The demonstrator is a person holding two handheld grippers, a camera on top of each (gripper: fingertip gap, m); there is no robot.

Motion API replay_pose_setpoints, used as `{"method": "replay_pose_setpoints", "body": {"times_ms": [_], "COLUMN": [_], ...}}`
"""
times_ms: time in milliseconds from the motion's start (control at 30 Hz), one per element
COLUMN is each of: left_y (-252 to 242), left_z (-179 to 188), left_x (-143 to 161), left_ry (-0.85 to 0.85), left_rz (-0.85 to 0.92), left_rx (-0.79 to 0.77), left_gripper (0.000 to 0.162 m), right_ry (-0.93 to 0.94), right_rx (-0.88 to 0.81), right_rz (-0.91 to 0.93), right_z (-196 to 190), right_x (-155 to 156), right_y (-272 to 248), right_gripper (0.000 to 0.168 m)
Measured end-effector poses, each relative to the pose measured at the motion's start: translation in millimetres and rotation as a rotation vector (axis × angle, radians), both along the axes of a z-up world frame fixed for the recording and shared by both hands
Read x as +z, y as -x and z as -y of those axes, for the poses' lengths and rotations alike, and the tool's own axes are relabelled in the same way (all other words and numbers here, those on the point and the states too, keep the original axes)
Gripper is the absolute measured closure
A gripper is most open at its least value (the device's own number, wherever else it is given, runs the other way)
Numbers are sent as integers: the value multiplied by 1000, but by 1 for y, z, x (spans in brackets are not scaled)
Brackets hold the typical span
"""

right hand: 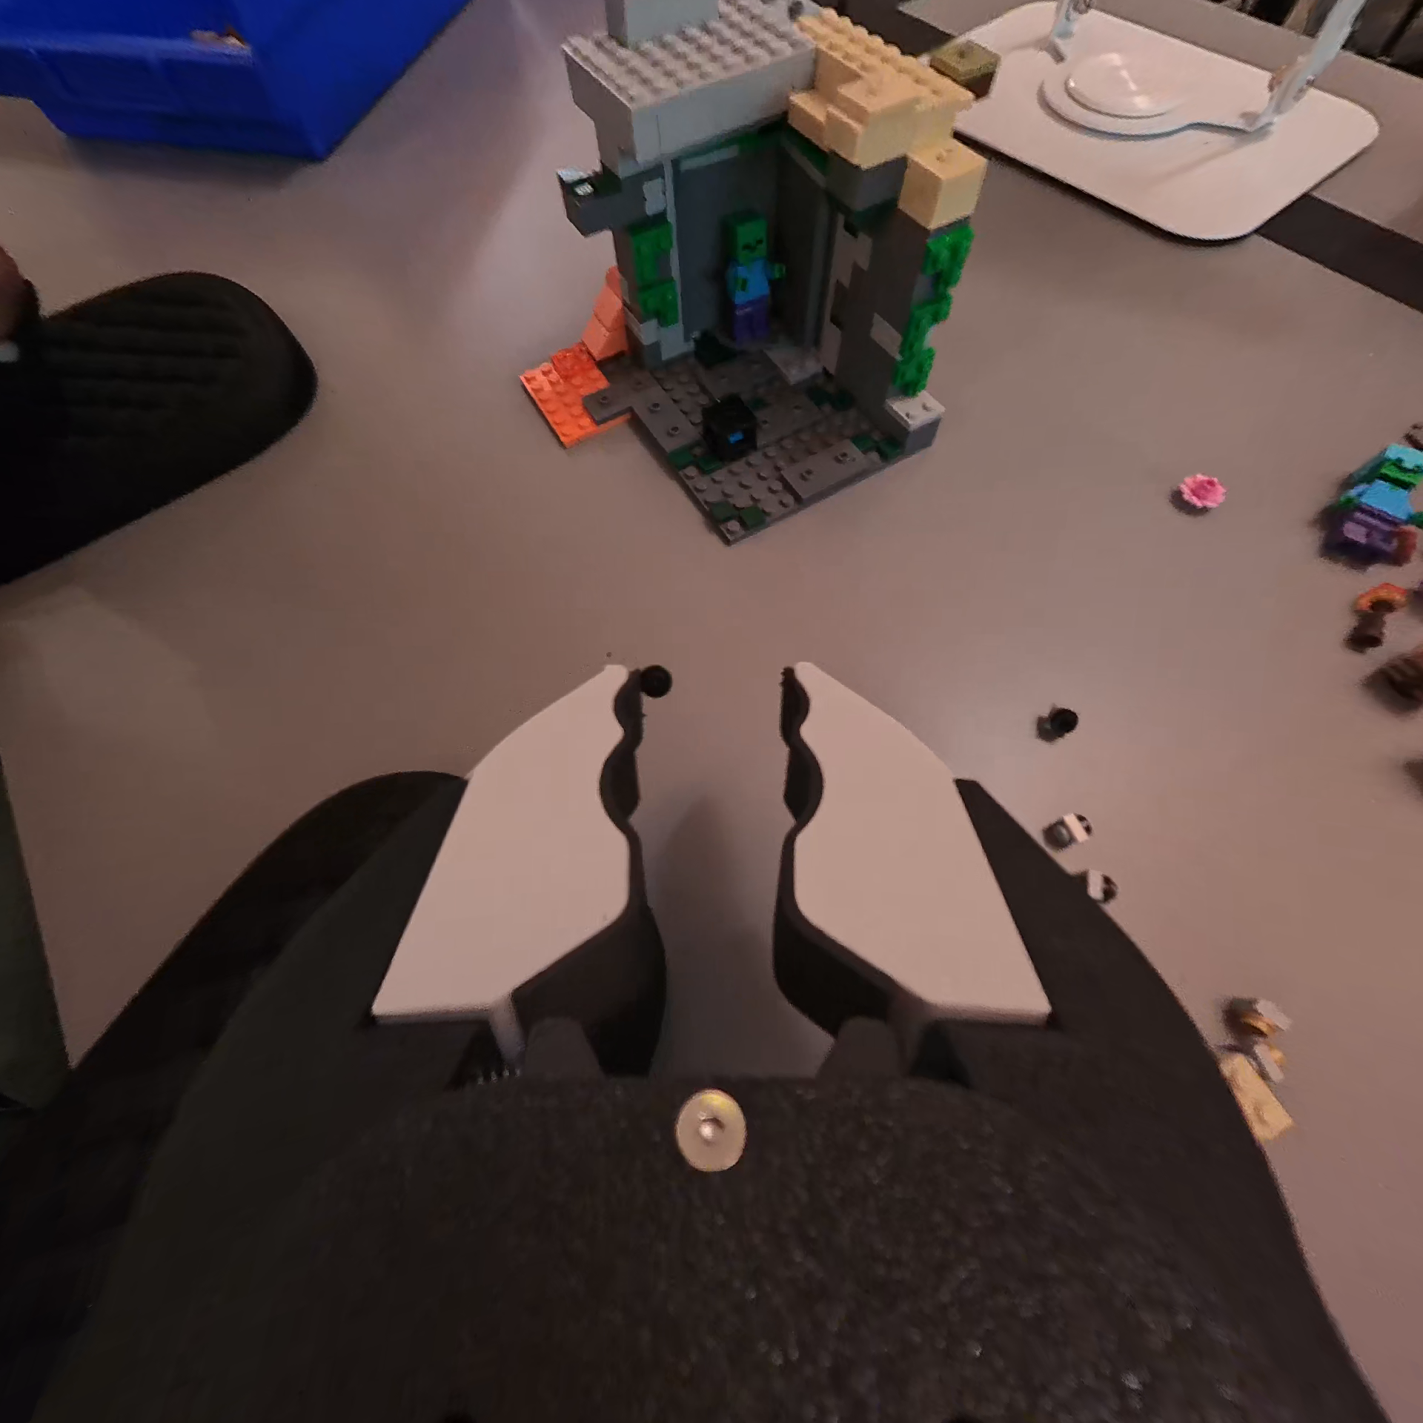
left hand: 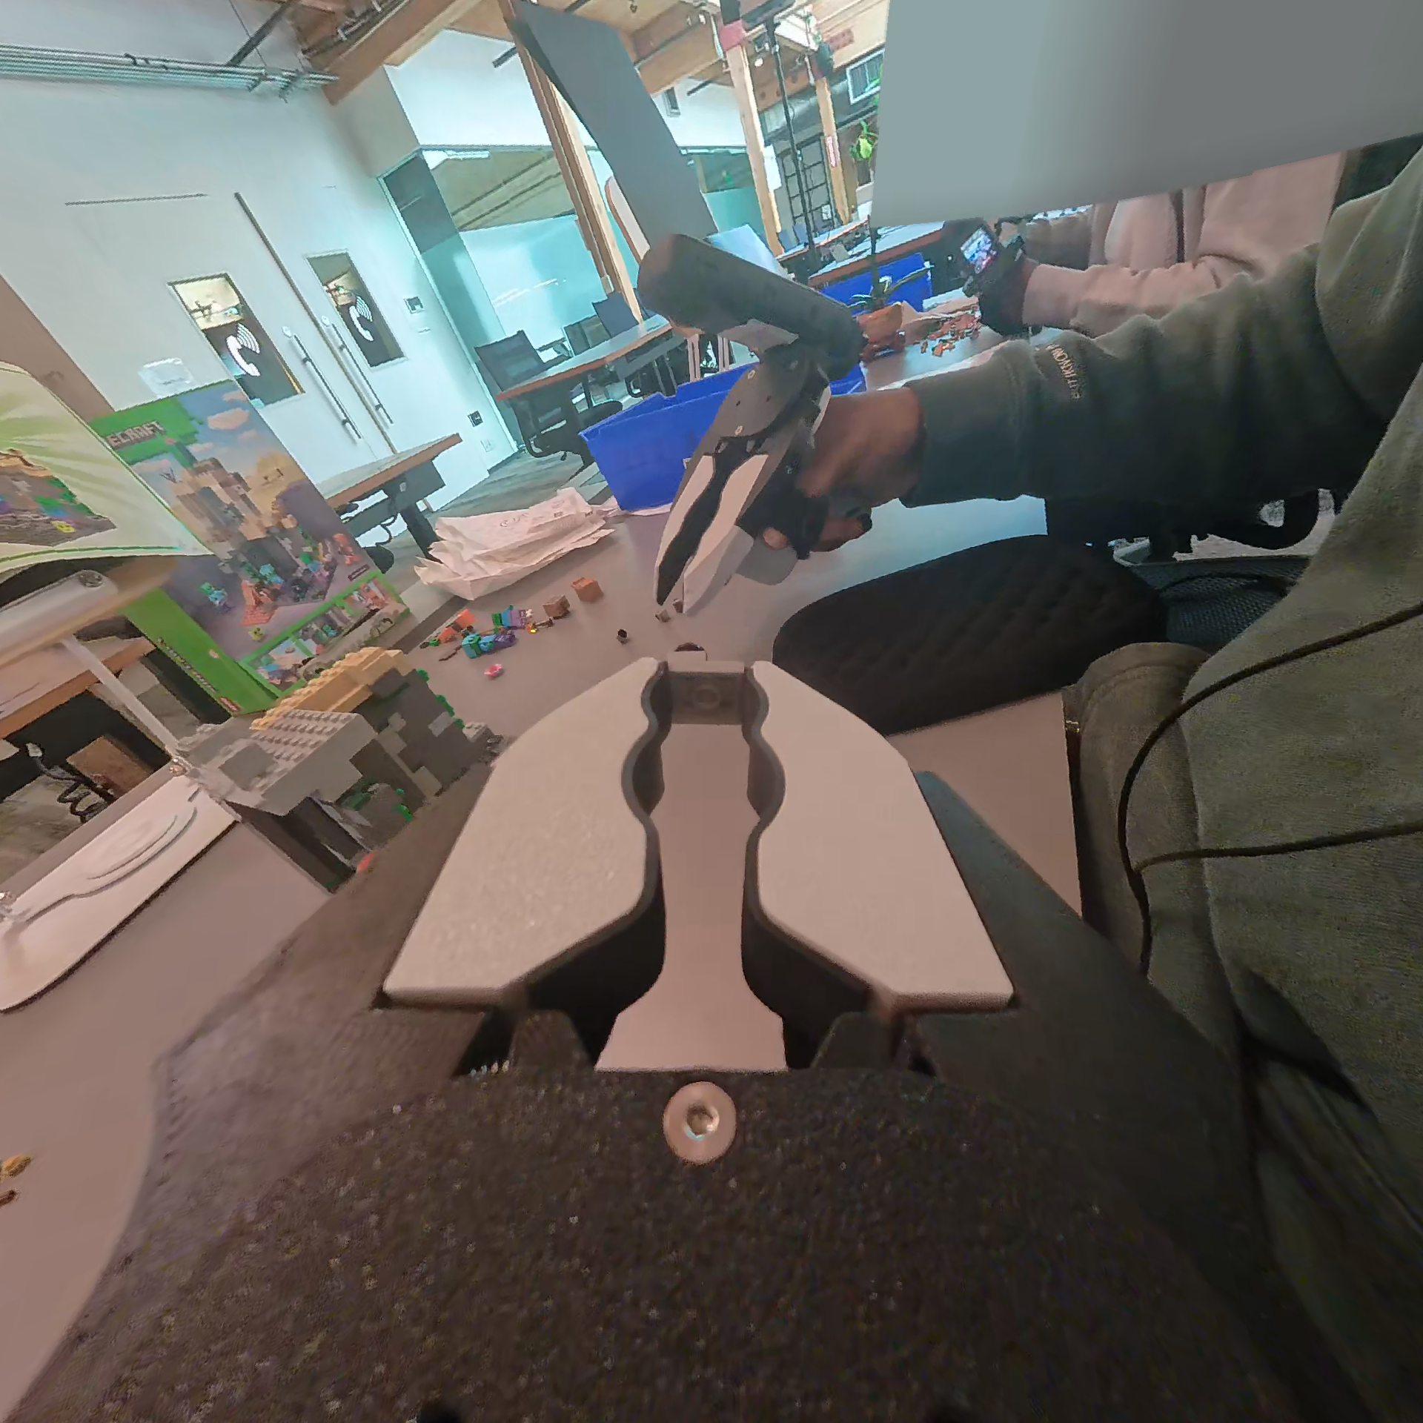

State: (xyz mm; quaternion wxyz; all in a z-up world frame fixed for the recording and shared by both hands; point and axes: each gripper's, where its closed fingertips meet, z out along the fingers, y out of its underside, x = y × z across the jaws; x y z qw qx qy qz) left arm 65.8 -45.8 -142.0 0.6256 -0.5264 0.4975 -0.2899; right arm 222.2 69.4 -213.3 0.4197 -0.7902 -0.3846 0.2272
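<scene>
Left gripper [left hand: 704, 697] pinches a small dark grey brick [left hand: 702, 699]. Right gripper [right hand: 712, 681] is spread wide, empty, left fingertip beside a black stud [right hand: 655, 681]. Toy-brick ruin [right hand: 758, 254] stands mid-table [right hand: 385, 539], loose pieces [right hand: 1374, 508] unplaced toward the right edge.

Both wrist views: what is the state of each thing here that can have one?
left gripper, shut on a small dark grey piece.
right gripper, open and empty; a black round piece lies beside one fingertip.
brick building, upright, front open.
green figure, standing inside the building.
loose figure, lying on the table.
</scene>
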Motion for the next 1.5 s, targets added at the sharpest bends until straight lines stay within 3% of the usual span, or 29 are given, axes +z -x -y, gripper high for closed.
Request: {"method": "replay_pose_setpoints", "body": {"times_ms": [67,233,333,400,500,667,767,900,1133,1300,1400,1500], "left_y": [0,-1,-2,-3,-3,-3,-3,-3,-2,-2,-2,-2], "left_z": [1,2,2,3,3,4,3,3,3,3,3,3], "left_x": [-2,-5,-7,-8,-9,-11,-12,-12,-13,-14,-14,-14], "left_ry": [2,10,13,13,14,18,21,22,24,25,25,27], "left_rz": [-4,-9,-15,-20,-23,-25,-27,-27,-27,-29,-30,-30], "left_rx": [0,-5,-10,-12,-13,-15,-16,-17,-17,-19,-18,-19], "left_gripper": [145,145,145,145,145,145,145,145,145,145,145,145], "right_ry": [-41,30,64,54,26,-98,-142,3,107,-12,65,69], "right_rx": [-1,-12,-39,-42,-41,-1,25,-2,-50,-137,-125,-122], "right_rz": [12,-68,-41,-7,53,57,33,-14,36,35,242,301], "right_z": [-1,1,0,0,-1,-2,-1,-1,-7,-26,-22,-22], "right_x": [-1,0,-7,-12,-18,-11,-3,-5,-25,-14,-45,-48], "right_y": [-6,-11,-15,-17,-19,-18,-15,-20,-32,-45,-57,-59], "right_gripper": [161,158,128,123,129,161,161,161,129,125,128,128]}}
